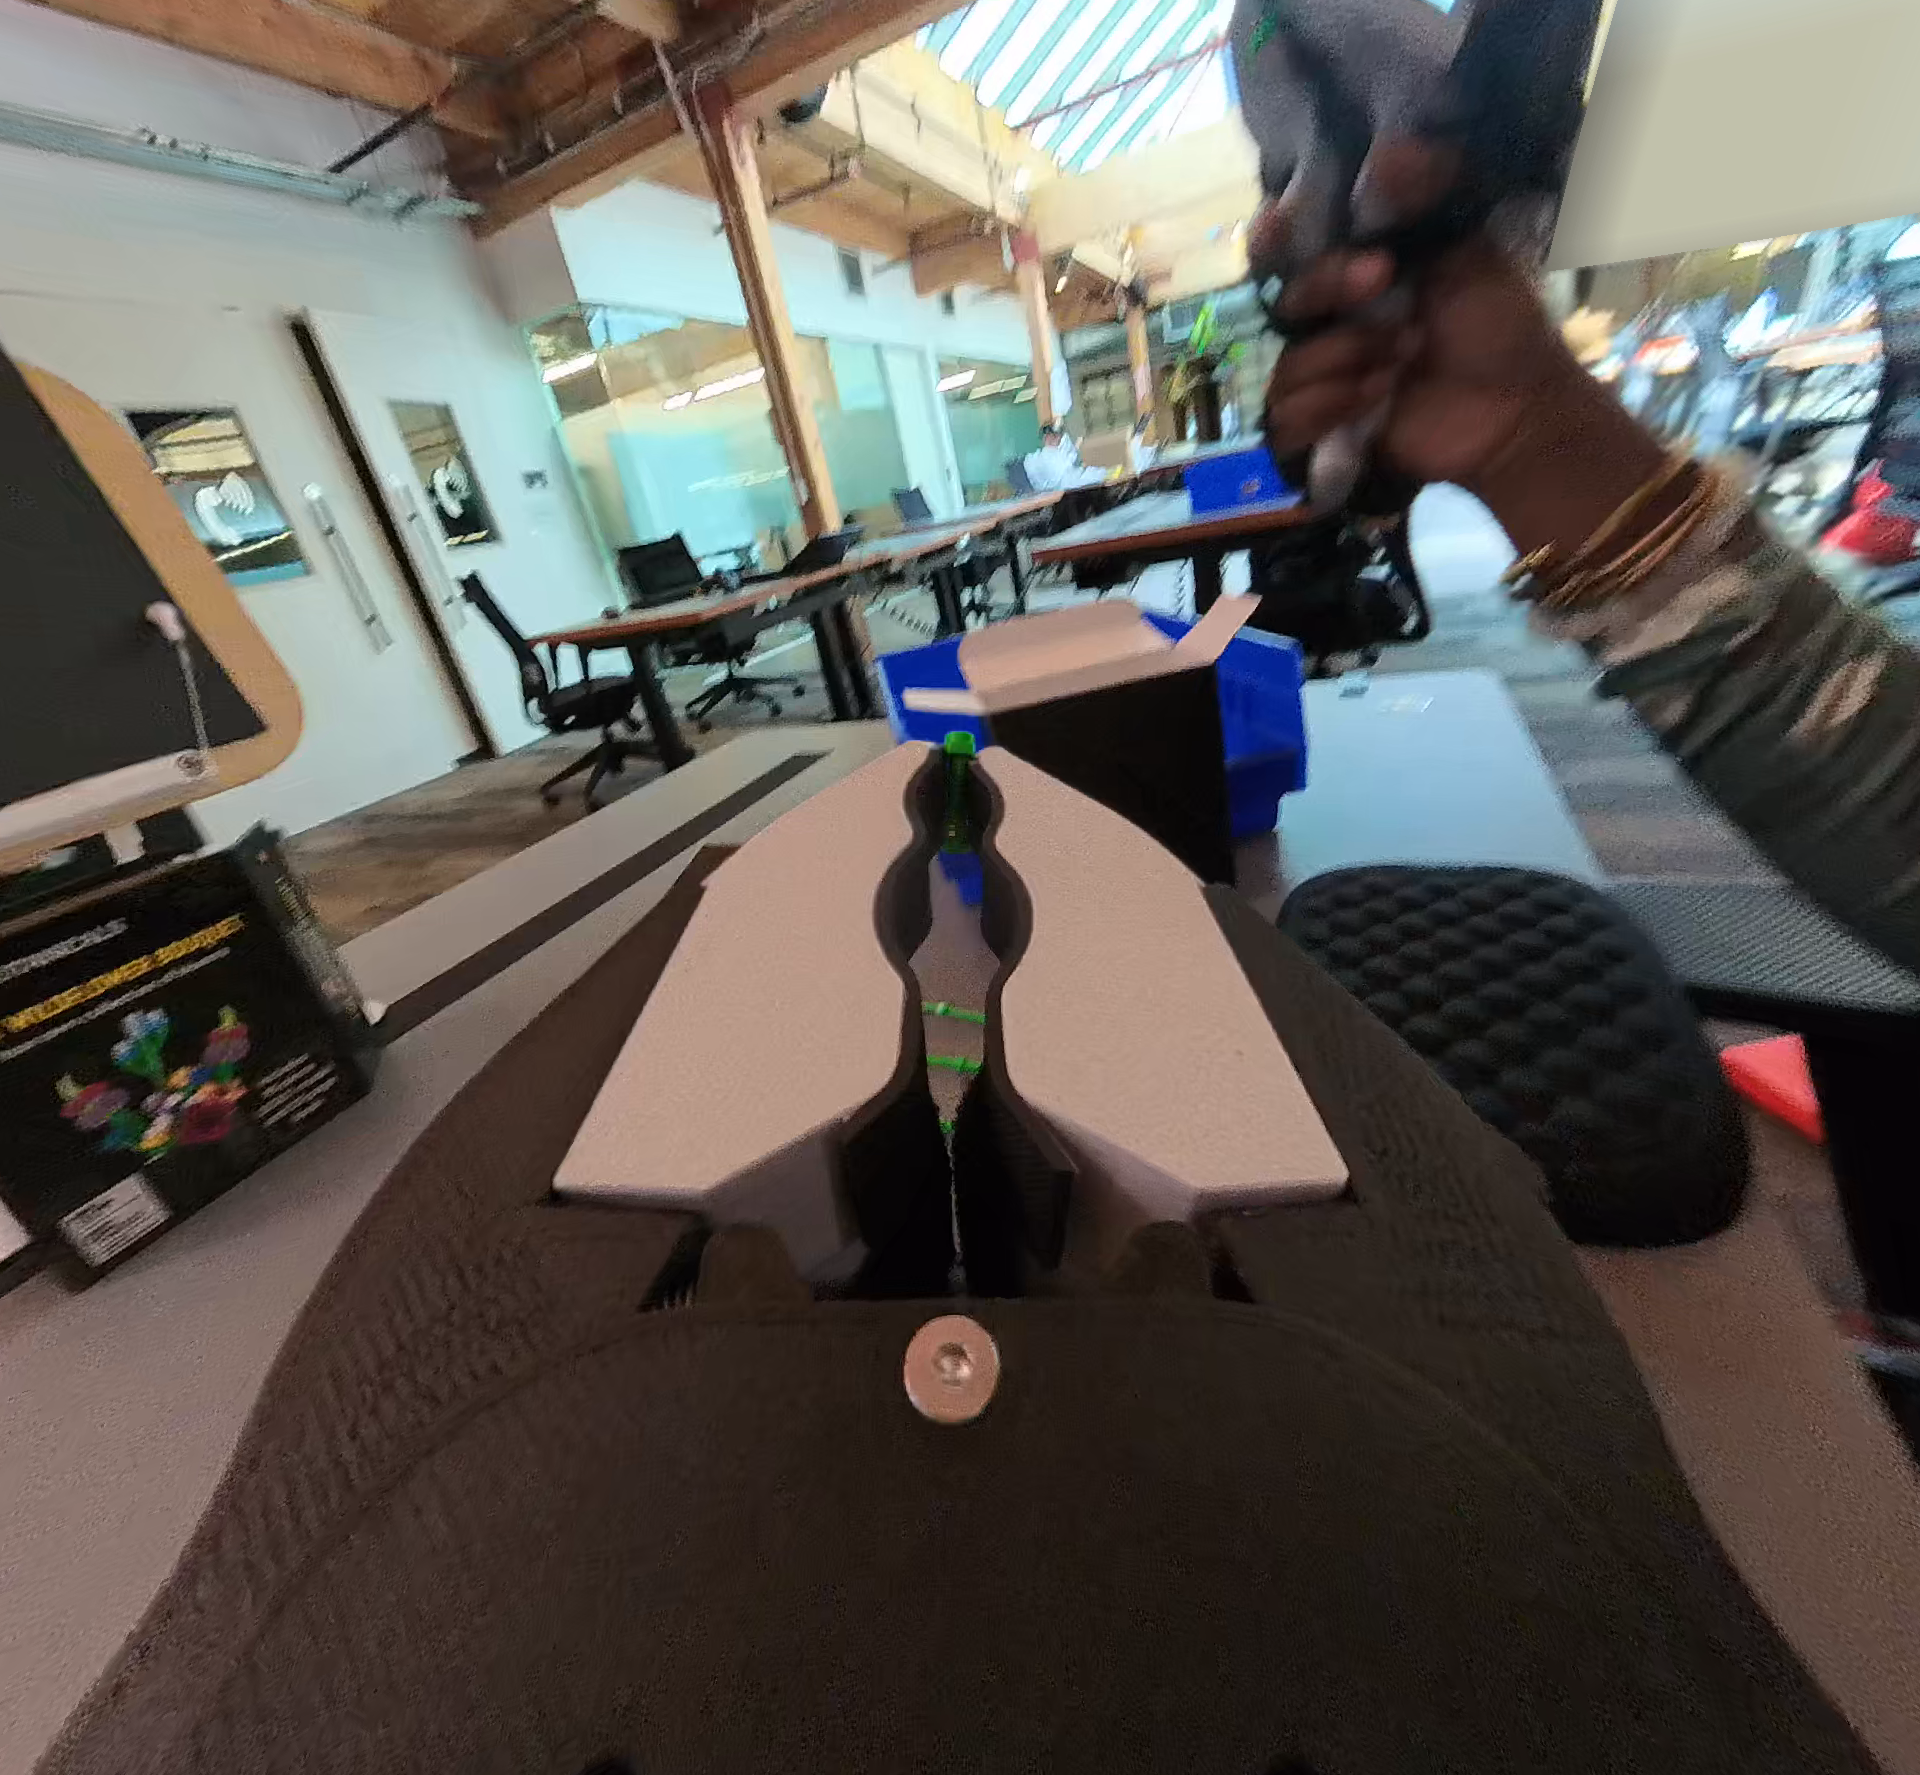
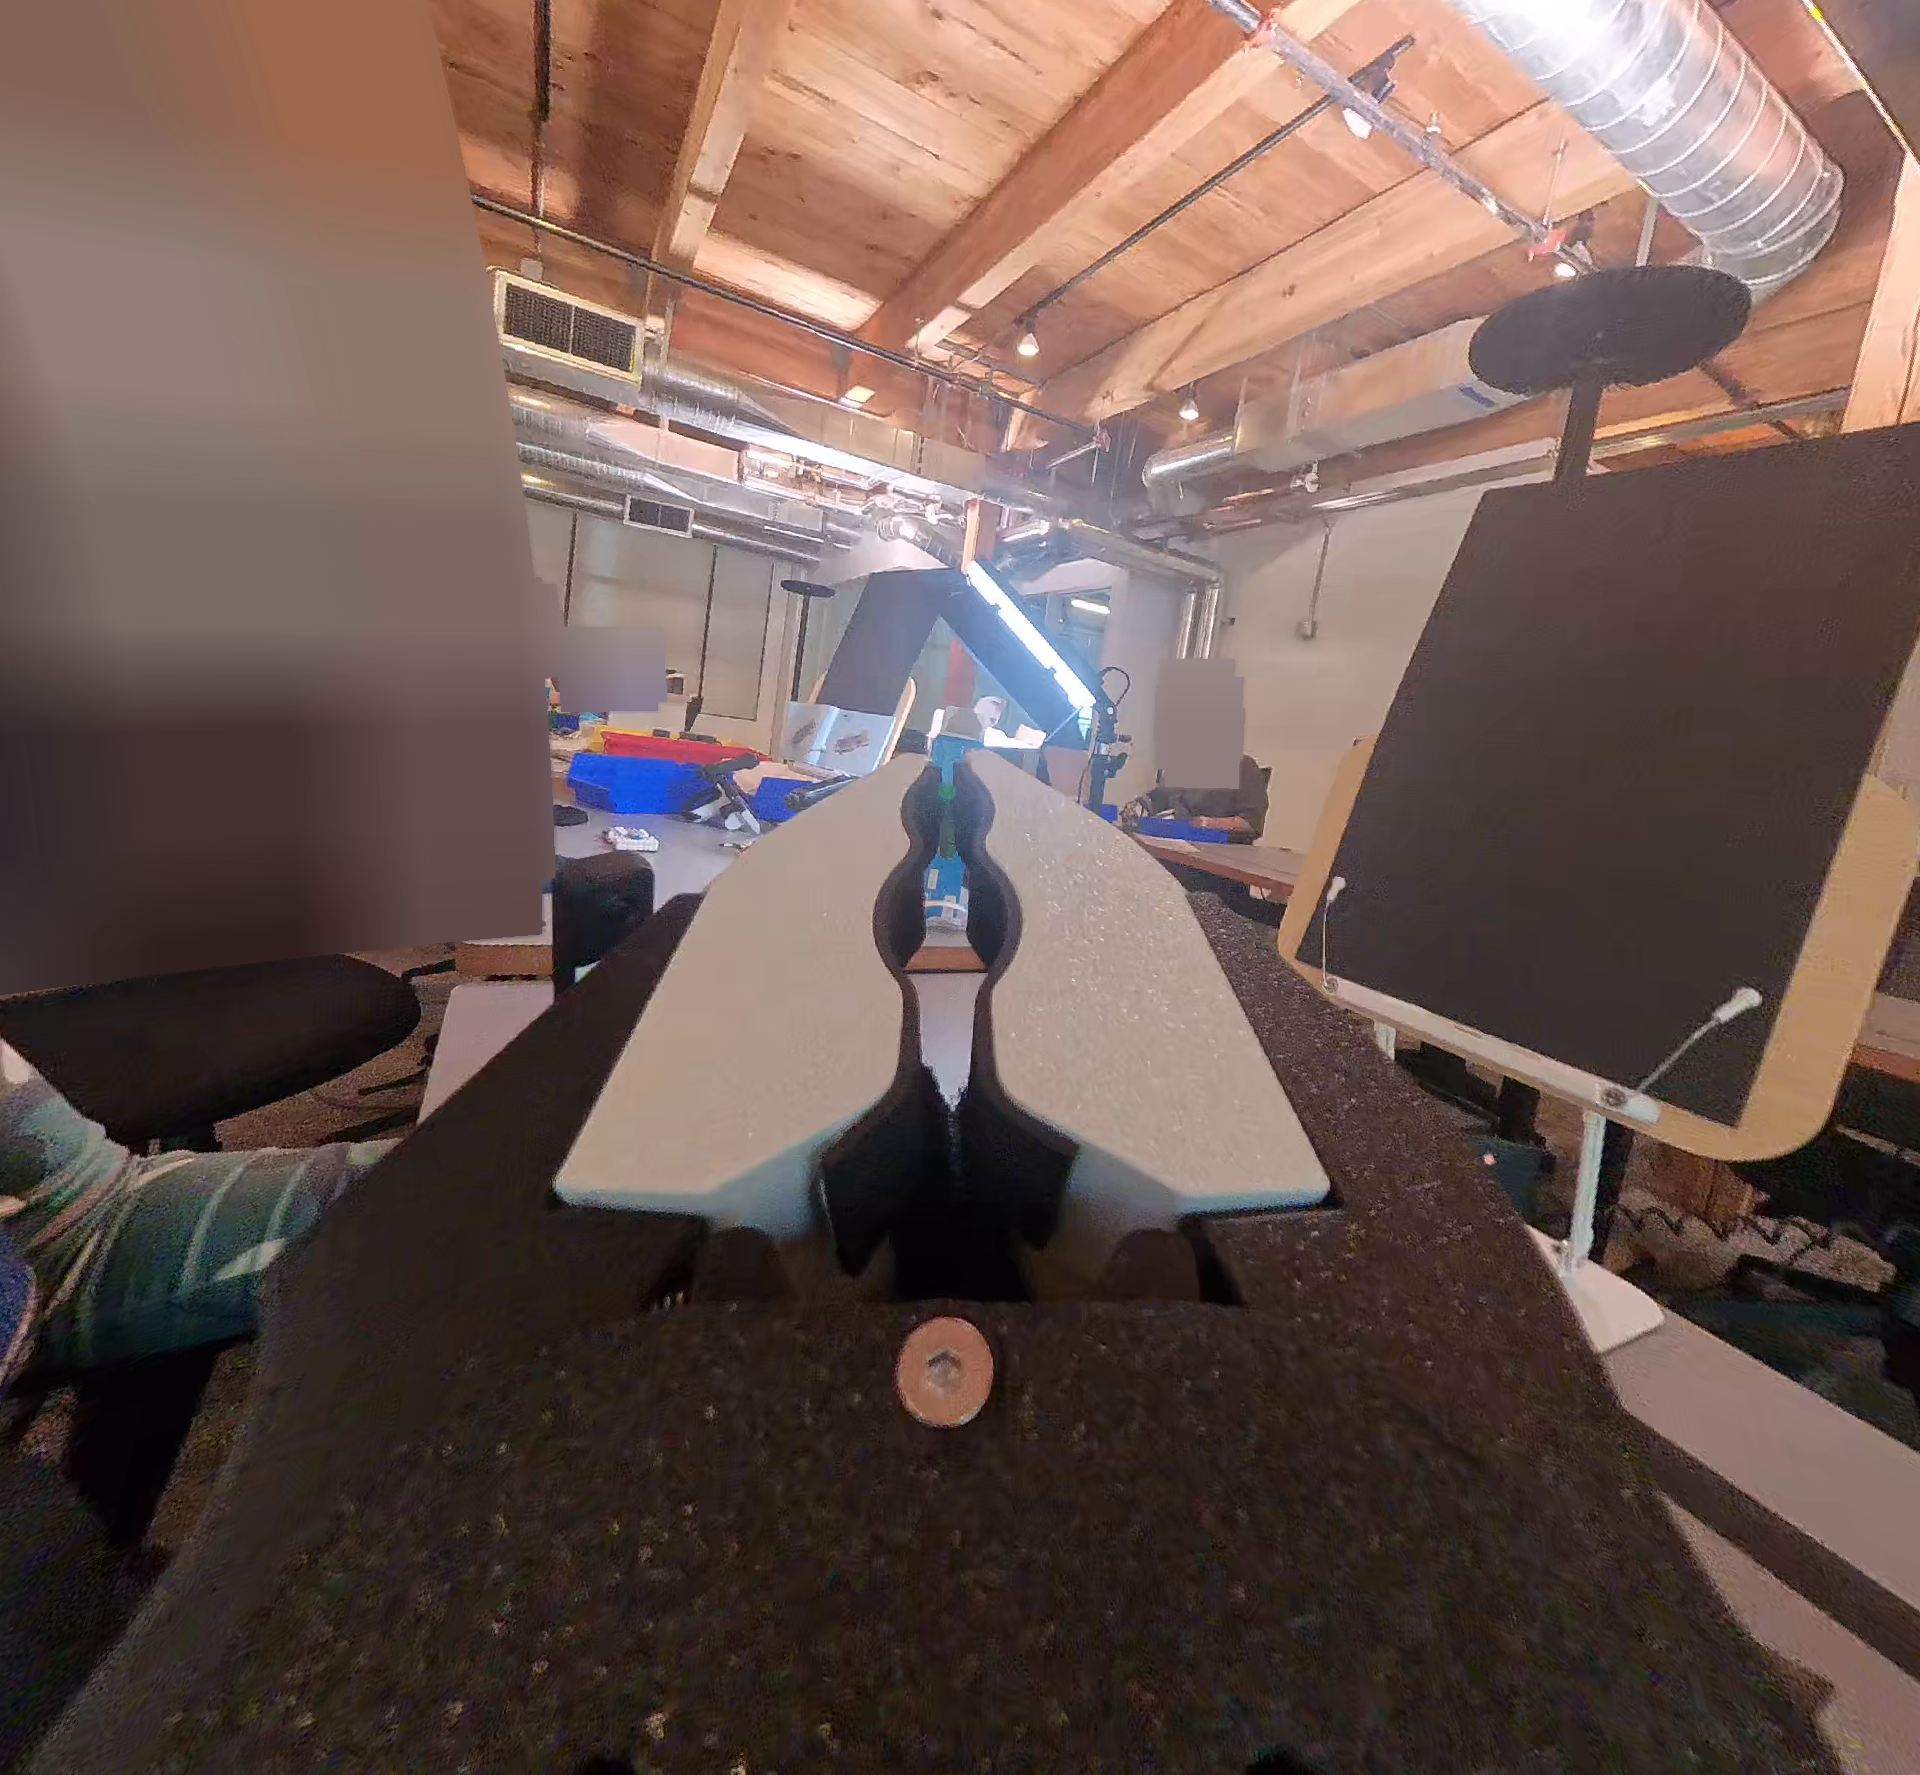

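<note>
My left gripper (image 1: pixel 956 761) is shut on a small green stem-like piece (image 1: pixel 957 795) that sticks up between its grey fingertips. Thin green bands show lower in the gap between the fingers. It hovers above a grey table (image 1: pixel 582 904). My right gripper (image 2: pixel 943 775) is held high and level, shut on a small green piece (image 2: pixel 944 793) at its tips. In the left wrist view the right gripper (image 1: pixel 1351 94) shows blurred at the upper right, raised in a person's hand (image 1: pixel 1392 375) with bracelets on the wrist.
A black box with a flower picture (image 1: pixel 177 1050) stands at the left. An open black carton (image 1: pixel 1112 759) sits against a blue bin (image 1: pixel 1262 717) ahead. A black textured pad (image 1: pixel 1507 1029) and a red item (image 1: pixel 1777 1081) lie at the right. A black board on a stand (image 2: pixel 1621 790) is to the right. The grippers' ends are close to 20 cm from one another. The open black carton (image 1: pixel 1112 759) sits 20 cm or so from the ends of my left fingers.
</note>
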`<action>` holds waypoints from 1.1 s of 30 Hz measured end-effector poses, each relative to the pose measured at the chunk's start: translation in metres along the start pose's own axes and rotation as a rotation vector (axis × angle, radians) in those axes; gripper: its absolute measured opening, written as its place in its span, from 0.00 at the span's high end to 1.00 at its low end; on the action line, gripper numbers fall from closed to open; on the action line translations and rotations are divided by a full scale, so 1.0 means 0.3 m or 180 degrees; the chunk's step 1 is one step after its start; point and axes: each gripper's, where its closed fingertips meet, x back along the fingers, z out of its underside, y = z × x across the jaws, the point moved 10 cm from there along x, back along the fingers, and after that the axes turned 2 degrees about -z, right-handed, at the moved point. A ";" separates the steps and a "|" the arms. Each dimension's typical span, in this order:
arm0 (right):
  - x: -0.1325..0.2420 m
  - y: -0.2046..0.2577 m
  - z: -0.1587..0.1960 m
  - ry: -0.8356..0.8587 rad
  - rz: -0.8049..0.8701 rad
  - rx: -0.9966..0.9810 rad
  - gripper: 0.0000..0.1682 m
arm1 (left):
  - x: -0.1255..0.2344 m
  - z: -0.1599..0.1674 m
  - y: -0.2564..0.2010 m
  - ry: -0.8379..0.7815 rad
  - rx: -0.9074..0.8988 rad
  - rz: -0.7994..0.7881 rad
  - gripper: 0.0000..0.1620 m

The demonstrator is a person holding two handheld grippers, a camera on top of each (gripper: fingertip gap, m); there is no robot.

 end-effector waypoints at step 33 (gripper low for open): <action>0.083 -0.125 0.155 0.2992 0.1122 -0.0278 0.90 | 0.002 0.009 -0.032 0.0061 -0.0983 -0.0530 0.97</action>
